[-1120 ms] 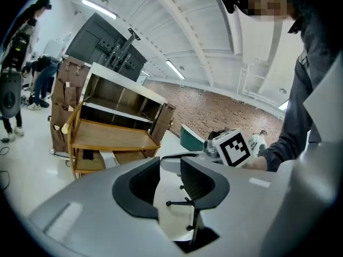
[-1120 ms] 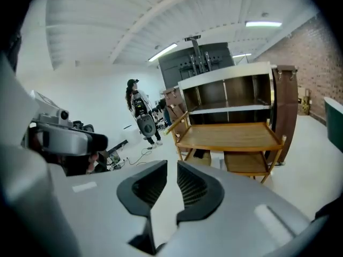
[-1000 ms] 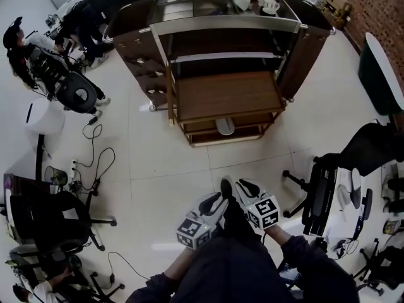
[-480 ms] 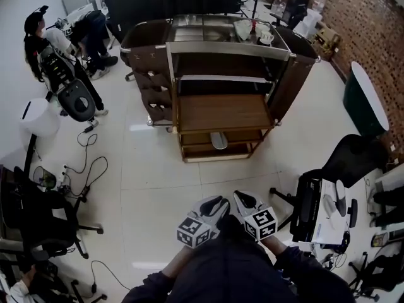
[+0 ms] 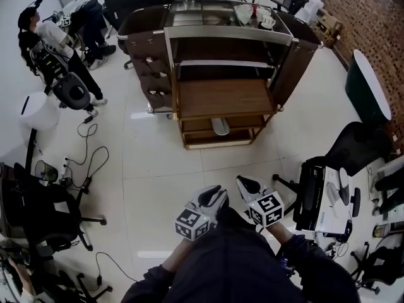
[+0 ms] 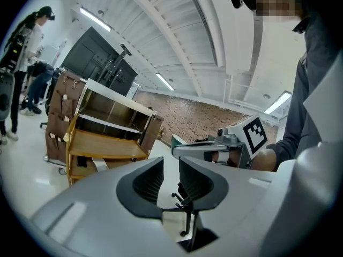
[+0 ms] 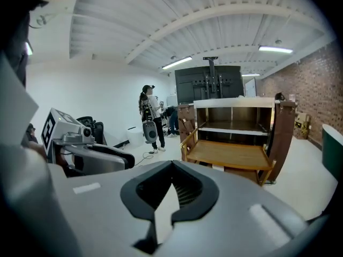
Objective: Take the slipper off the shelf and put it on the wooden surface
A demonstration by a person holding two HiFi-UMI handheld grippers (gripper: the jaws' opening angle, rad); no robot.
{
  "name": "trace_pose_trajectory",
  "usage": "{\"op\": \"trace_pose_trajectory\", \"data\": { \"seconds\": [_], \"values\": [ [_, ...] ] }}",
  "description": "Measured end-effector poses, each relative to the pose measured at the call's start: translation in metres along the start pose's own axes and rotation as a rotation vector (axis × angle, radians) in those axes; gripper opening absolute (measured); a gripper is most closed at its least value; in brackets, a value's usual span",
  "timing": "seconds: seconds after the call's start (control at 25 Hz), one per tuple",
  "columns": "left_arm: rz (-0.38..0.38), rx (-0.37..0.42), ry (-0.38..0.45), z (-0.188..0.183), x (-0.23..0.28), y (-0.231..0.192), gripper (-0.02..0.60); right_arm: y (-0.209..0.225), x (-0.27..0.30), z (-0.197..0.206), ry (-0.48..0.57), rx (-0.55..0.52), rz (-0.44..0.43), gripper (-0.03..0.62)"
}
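- Left tongs (image 5: 213, 196): jaws a narrow gap apart, with nothing between them. They are held close in front of the person's body and point toward the cart.
- Right tongs (image 5: 242, 183): jaws closed together and empty, just beside the left tongs.
- Step in hand, as judged: the approach. Both tongs are well apart from the slipper and touch nothing.
- Floor (image 5: 158, 169): pale tiles run between the person and the cart. Cables (image 5: 95, 153) and an office chair (image 5: 38, 213) lie off to the left, so a straight line forward should avoid them.
- Slipper (image 5: 219, 127): pale, lying on the lower shelf (image 5: 196, 125) of the wooden cart (image 5: 303, 55). It sits near the shelf's front, directly beneath the wooden surface (image 5: 221, 98).
- Wooden surface: a broad, bare board that projects forward over the lower shelf.
- Advice, reach: open the chosen tongs wide before arriving. Come in low and level, under the overhanging board.
- Advice, grip: close on the slipper's near end or side edge, not on its soft middle, which would likely fold.
- Advice, transfer: draw it straight out until it is past the overhang, then lift. Set it flat, sole down, well in from the board's edge, and only then part the jaws.
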State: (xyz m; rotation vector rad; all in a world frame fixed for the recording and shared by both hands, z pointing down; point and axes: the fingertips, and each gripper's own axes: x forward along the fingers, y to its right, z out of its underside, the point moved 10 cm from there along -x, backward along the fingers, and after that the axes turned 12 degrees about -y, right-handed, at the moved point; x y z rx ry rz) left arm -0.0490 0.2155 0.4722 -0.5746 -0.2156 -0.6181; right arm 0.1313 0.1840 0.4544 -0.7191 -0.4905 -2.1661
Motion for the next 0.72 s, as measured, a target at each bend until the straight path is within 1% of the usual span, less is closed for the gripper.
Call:
{"op": "trace_pose_trajectory", "data": {
  "seconds": [0.12, 0.28, 0.52, 0.72],
  "values": [
    [0.004, 0.001, -0.014, 0.002, 0.000, -0.003, 0.109, -0.003, 0.003, 0.001, -0.010, 0.013, -0.014, 0.000],
    [0.007, -0.001, -0.010, 0.003, 0.000, -0.002, 0.106, -0.006, 0.002, 0.003, -0.007, 0.040, -0.015, 0.000],
    [0.025, 0.000, -0.015, 0.005, 0.008, 0.005, 0.106, -0.004, -0.006, 0.009, -0.014, 0.027, -0.022, 0.000],
    [0.031, 0.010, -0.030, 0.008, 0.013, 0.013, 0.106, 0.000, -0.015, 0.017, -0.010, 0.041, -0.018, 0.000]
  ]
}}
